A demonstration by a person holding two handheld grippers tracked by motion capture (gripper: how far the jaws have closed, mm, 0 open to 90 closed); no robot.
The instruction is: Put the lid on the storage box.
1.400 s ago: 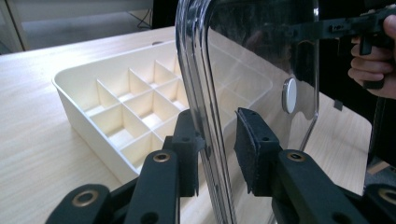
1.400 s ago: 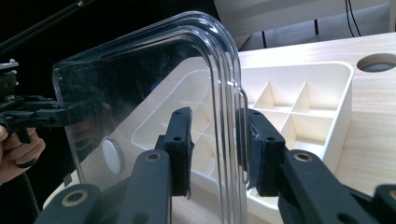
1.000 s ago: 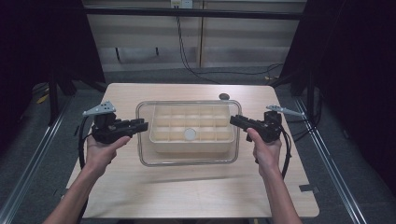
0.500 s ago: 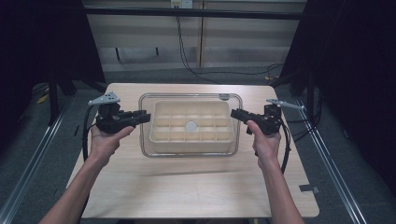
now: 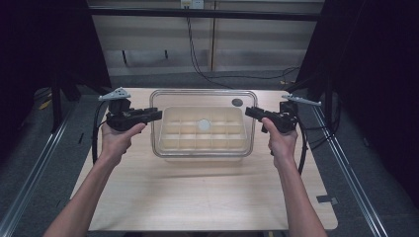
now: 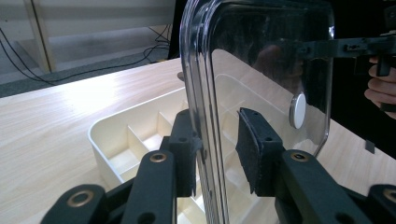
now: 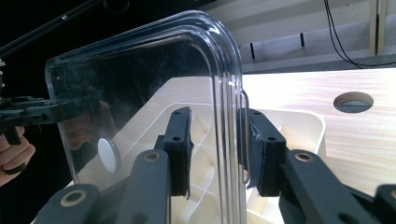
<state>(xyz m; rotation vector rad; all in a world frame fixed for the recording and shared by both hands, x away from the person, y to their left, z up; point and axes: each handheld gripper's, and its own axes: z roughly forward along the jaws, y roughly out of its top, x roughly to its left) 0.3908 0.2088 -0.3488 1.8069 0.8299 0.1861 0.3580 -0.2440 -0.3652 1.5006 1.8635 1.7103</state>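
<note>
A clear plastic lid [image 5: 202, 98] with a white round disc [image 5: 203, 125] on it is held up off a cream tray with several compartments [image 5: 205, 143]. My left gripper [image 5: 159, 114] is shut on the lid's left edge and my right gripper [image 5: 247, 111] on its right edge. In the left gripper view the lid's rim [image 6: 205, 93] stands upright between the pads of the left gripper [image 6: 217, 130], with the tray [image 6: 121, 140] below. The right gripper view shows the lid [image 7: 140, 84] clamped in the right gripper [image 7: 215, 126] over the tray [image 7: 303, 123].
The tray rests on a light wooden table [image 5: 197, 192] with a round hole [image 5: 237, 102] near its far edge. Black frame posts and cables stand along both sides. A small grey tag [image 5: 326, 199] lies at the table's right front.
Both grippers have carried the lid upward and away from me. The lid has risen off the tray, which stays on the table.
</note>
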